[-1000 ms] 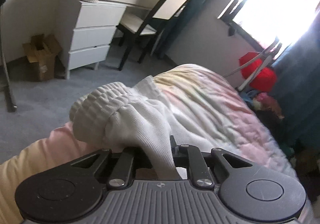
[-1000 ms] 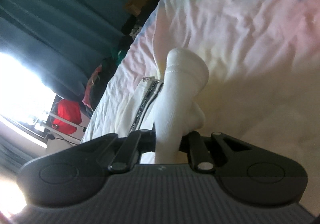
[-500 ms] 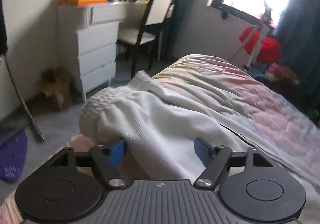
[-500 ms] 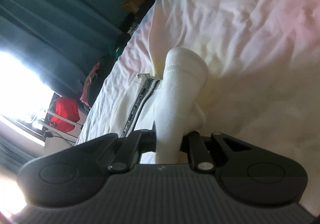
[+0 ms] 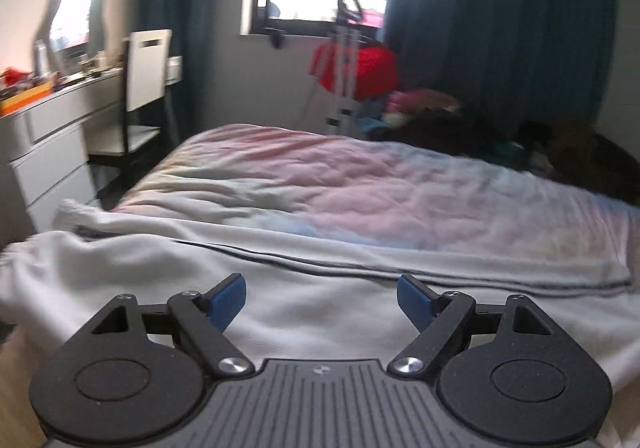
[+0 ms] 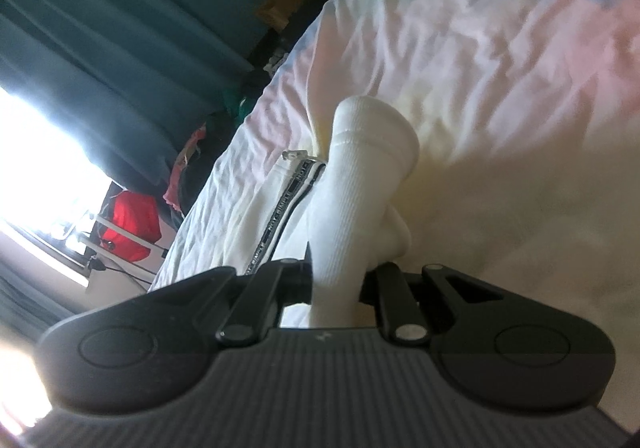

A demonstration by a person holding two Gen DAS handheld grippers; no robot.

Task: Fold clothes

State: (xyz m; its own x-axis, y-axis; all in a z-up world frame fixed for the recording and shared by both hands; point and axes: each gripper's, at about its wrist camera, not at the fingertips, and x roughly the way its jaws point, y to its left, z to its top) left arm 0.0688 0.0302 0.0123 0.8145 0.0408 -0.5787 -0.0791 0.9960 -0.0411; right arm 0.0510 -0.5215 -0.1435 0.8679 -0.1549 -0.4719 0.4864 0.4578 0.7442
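My left claw (image 5: 321, 298) spread wide, blue pads (image 5: 228, 296) bare, gripping nothing. White trousers (image 5: 280, 288) flat on bed (image 5: 360, 188) just ahead of and under it. My right claw (image 6: 338, 278) clamped tight on trousers' ribbed cuff (image 6: 360, 184), bunched fabric standing up between fingers; striped side band (image 6: 288, 200) left of it.

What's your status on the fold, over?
Left claw open, hovering over white pants spread on the bed. Right claw shut on the ribbed waistband. Nothing in the way.

White chair (image 5: 146, 68) (beside dresser (image 5: 52, 136))
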